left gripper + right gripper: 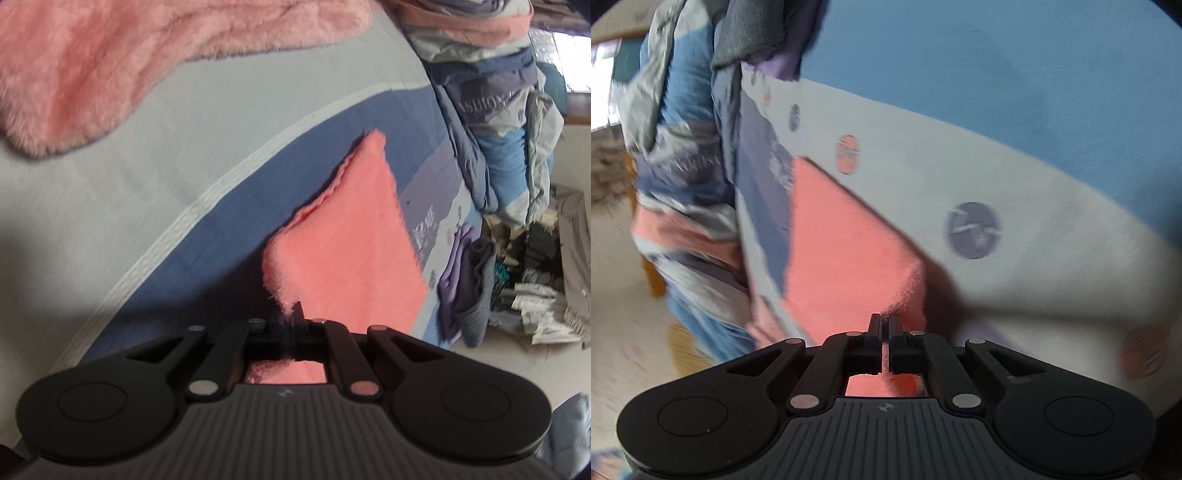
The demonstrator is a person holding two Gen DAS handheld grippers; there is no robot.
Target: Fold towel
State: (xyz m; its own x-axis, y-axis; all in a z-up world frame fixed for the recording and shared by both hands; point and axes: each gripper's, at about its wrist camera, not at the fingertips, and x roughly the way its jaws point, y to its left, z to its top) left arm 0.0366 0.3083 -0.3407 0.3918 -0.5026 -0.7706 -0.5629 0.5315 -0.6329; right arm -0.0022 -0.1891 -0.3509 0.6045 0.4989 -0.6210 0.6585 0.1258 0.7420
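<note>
Two grippers, left [293, 314] and right [884, 325], jaws clamped on pink towel [343, 236] corners; soft, light, limp; hung ahead over bed [207, 206].

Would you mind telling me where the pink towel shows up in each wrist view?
Left wrist view: the pink towel fills the centre and lower right, a corner pinched in the left gripper.
Right wrist view: the towel sits centre-left, running down to the right gripper.
Shared landmark: the pile of bedding at the bed's edge.
</note>
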